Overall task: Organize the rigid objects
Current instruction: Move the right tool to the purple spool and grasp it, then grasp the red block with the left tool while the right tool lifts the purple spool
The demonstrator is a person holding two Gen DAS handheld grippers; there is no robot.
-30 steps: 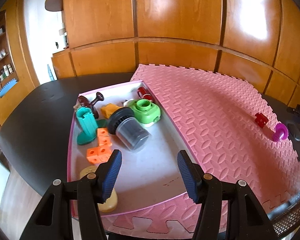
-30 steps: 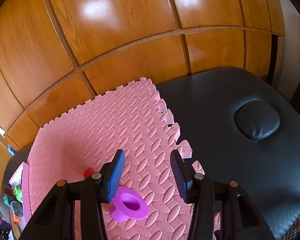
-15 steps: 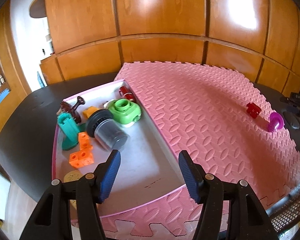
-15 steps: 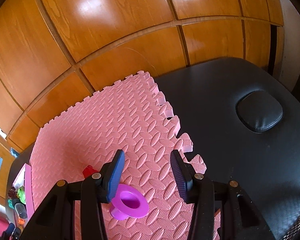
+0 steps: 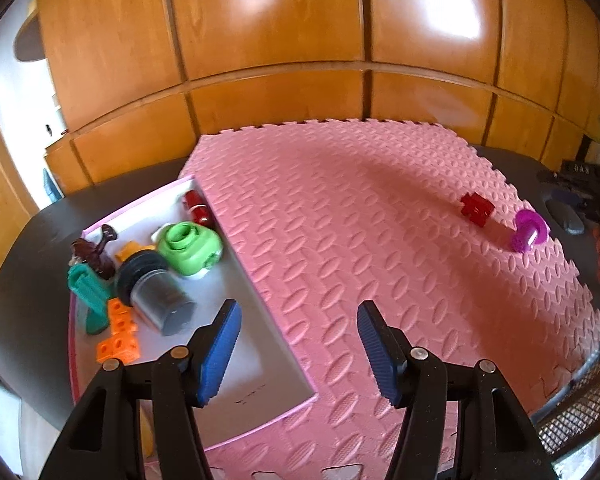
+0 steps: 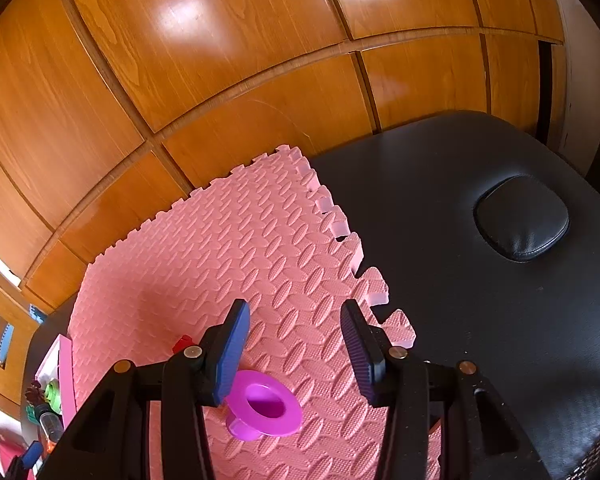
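Your right gripper (image 6: 296, 354) hangs w/ fingers spread and nothing between them; the spool (image 6: 265, 410) lies on the mat (image 6: 204, 264) below and a bit toward the left pad, not centred in the gap. If you drop straight down from here, my guess is the left pad lands on the spool's flange and tips or skids it, since it looks like smooth hard plastic on a ribbed foam surface. It's also near the mat's toothed edge, so a shove could send it rolling off onto the black table (image 6: 480, 320). Your left gripper (image 5: 298, 350) is spread too, empty, hovering over the seam where the tray (image 5: 260, 364) wall meets the mat; sink there and a finger may catch the wall and jolt the tray, which is already crowded at its far end: green piece (image 5: 190, 250), jar (image 5: 156, 296), teal piece (image 5: 90, 294), orange blocks (image 5: 118, 338). The jar lies on its side, so it prob rolls if knocked. On views: left cam gives you the whole layout, i.e. tray contents, the red piece (image 5: 476, 208) and spool (image 5: 528, 234) close together at the mat's far right, well apart from the tray. Right cam shows only a sliver of the tray at its left edge and the red piece mostly hidden behind the left finger, but it alone shows how the spool sits relative to the right pads, opening up toward the cam.
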